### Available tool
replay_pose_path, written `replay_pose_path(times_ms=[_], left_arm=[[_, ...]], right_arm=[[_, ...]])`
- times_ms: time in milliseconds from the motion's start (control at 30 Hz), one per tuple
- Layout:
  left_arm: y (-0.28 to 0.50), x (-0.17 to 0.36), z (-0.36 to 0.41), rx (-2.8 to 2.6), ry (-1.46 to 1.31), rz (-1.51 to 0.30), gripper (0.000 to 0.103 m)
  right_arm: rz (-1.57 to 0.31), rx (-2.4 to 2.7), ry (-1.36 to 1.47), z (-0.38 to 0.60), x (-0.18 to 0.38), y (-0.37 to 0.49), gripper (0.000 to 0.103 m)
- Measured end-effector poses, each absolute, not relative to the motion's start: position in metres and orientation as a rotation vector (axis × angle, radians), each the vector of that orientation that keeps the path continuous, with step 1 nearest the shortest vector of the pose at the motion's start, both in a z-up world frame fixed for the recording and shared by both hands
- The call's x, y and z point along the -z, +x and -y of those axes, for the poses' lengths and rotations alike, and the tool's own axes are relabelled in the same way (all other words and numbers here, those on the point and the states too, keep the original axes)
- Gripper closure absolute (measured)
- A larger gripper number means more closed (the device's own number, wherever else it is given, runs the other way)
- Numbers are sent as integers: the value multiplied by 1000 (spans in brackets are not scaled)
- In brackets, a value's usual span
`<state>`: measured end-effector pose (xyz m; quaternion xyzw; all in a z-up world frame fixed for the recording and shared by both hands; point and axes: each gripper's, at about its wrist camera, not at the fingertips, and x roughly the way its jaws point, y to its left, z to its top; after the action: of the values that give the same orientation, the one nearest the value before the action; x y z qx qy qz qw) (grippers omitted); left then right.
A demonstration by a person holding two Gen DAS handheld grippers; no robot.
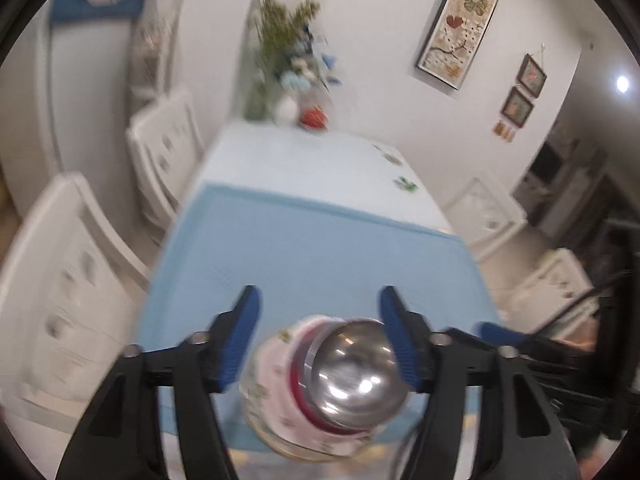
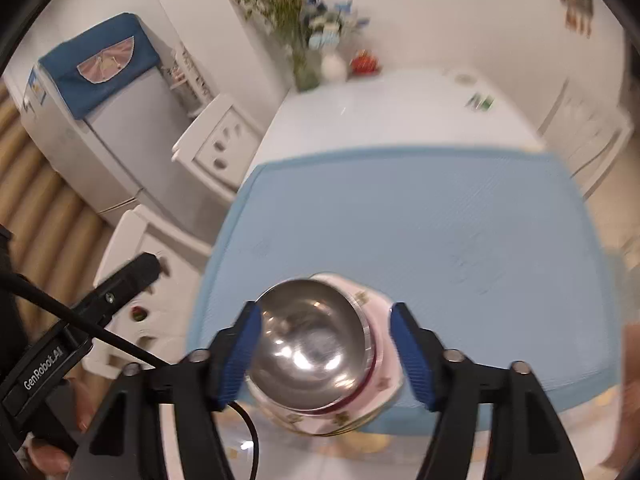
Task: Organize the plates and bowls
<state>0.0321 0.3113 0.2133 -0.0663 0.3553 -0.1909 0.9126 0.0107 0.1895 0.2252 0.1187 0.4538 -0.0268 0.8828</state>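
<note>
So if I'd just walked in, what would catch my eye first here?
Probably the shiny steel bowl, sitting on a stack of floral plates at the near edge of the light blue mat, framed by the open blue fingers of the right gripper. After that, the vase of flowers at the table's far end, against the wall.

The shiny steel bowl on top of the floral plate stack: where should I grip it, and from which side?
Grip the round steel bowl by its thin rim, from above on the side nearest you, one finger inside and one outside. It sits nested on the pink floral plates at the blue mat's near edge; its curved, polished wall would likely slip. The open right gripper already straddles it.
</note>
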Motion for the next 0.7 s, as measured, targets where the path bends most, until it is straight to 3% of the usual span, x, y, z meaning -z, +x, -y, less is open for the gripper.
replay_pose_path(times_ms=[33, 200, 700], left_arm=[[28, -219, -310, 367, -104, -699, 26], [20, -232, -302, 263, 45, -656, 24], [24, -214, -323, 139, -98, -684, 24]], right_arm=[[-927, 66, 239, -192, -229, 7, 23], [-890, 111, 182, -204, -243, -2, 23], [-927, 139, 135, -205, -234, -6, 23]])
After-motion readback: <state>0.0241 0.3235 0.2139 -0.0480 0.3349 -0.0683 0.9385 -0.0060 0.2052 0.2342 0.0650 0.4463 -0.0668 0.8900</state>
